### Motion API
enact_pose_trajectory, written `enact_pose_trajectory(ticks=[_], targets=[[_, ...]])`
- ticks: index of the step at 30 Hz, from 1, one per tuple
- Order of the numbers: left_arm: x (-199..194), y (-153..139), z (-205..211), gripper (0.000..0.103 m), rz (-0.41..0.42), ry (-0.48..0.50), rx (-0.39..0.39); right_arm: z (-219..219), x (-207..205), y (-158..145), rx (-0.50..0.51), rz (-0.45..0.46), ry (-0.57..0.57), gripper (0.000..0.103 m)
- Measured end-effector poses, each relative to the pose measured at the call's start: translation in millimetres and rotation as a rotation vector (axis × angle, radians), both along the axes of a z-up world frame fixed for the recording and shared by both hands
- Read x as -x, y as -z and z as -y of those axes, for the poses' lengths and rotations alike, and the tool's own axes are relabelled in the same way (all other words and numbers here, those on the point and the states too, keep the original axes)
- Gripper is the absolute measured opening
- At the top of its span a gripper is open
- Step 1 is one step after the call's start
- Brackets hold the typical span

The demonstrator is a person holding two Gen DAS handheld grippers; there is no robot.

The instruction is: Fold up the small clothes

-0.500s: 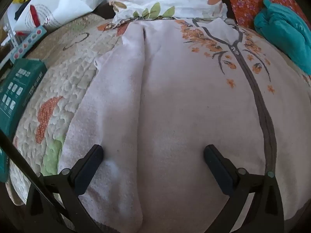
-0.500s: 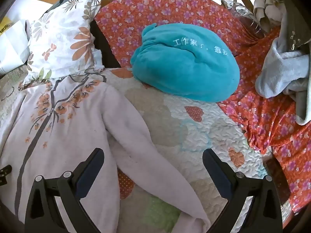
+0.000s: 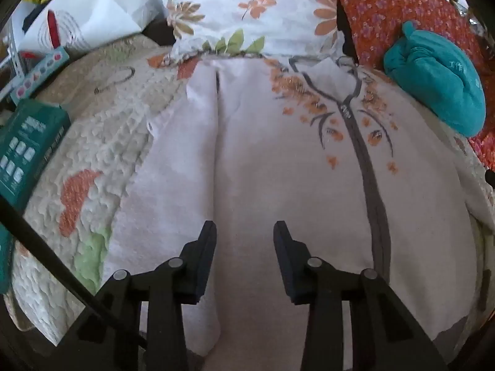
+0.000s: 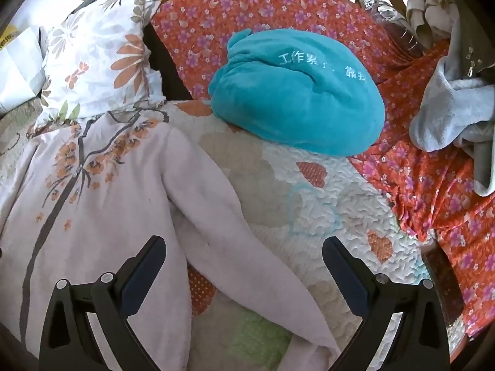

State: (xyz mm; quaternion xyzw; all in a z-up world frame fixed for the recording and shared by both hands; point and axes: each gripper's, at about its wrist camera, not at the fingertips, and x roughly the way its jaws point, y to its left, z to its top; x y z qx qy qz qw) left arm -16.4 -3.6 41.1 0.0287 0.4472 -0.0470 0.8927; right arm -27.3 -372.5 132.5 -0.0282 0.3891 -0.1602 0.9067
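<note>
A pale pink zip-front garment [image 3: 278, 167] with orange flower print lies flat on the quilted bedspread [image 3: 102, 130]. Its left sleeve is folded over the body. My left gripper [image 3: 244, 232] hovers over the garment's lower middle, jaws partly closed with a narrow gap, holding nothing. In the right wrist view the garment [image 4: 102, 204] lies at the left with its right sleeve [image 4: 222, 225] stretched out diagonally across the quilt. My right gripper [image 4: 244, 247] is open wide above that sleeve, empty.
A floral pillow [image 3: 247, 9] lies above the garment's collar. A teal plush cushion [image 4: 297, 92] rests on an orange flowered cover [image 4: 433, 191]. A green box [image 3: 24, 148] and a white bag [image 3: 86, 15] sit at the left. Grey cloth [image 4: 451, 105] hangs at right.
My left gripper's jaws have closed from wide open to a narrow gap, and the view has tilted up slightly. The right gripper has barely moved.
</note>
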Motion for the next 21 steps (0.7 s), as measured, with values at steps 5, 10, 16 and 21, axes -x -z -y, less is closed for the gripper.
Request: enact_pose_trajectory(ticks=[5,10,16,21], targets=[[1.7,-3.5,6.9,0.049,0.034,0.022,-0.032,2.8,0.1,0.5,-0.01,-0.004,0.006,0.103],[3.9,-2.5,4.4,0.079,0.046,0.023,0.007,33.5,2.6,-10.4,-0.123,0.019,0.06,0.103],[7.9,-8.3,6.8,0.085,0.061,0.055,0.033,129.8,30.3,-4.7,-0.461,0.054,0.273,0.085],[6.5,-7.1,5.2,0.085,0.028,0.068,0.085,150.9,36.9,31.3,-0.468,-0.084,0.319,0.072]])
